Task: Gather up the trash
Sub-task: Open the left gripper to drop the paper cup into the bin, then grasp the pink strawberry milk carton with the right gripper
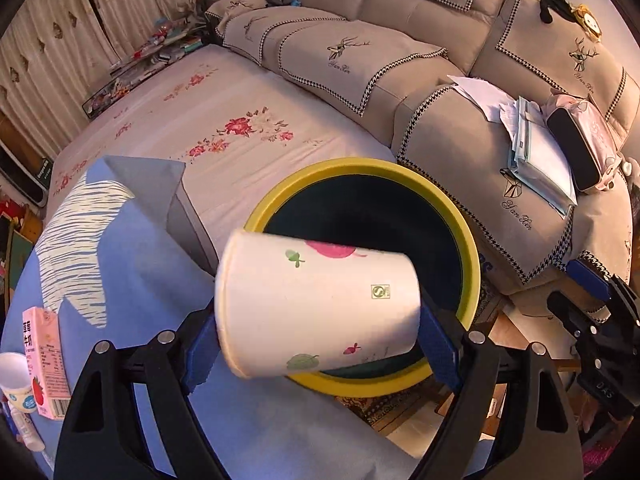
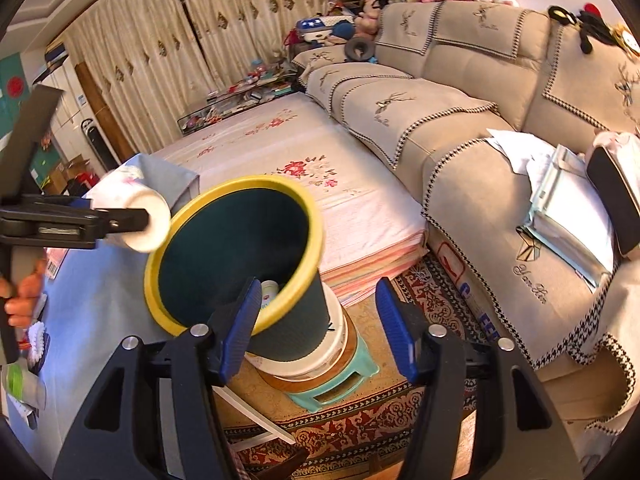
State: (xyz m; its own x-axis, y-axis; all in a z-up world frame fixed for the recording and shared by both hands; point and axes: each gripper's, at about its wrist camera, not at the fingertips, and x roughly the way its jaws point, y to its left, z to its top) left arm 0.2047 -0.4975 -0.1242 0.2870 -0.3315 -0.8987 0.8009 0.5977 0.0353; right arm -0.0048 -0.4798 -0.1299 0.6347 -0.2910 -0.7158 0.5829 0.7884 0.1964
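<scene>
My left wrist camera looks steeply down along my fingers, close above the yellow-rimmed bin (image 1: pixel 472 256), with the sofa (image 1: pixel 400 52) beyond it. My right wrist camera views the bin (image 2: pixel 308 216) from its right side, angled less steeply down and slightly farther back. Both views share the bin, the sofa and the flowered bed (image 1: pixel 224 120).

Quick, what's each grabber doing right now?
Left gripper: shut on the paper cup, above the bin.
Right gripper: open, holding nothing.
</scene>
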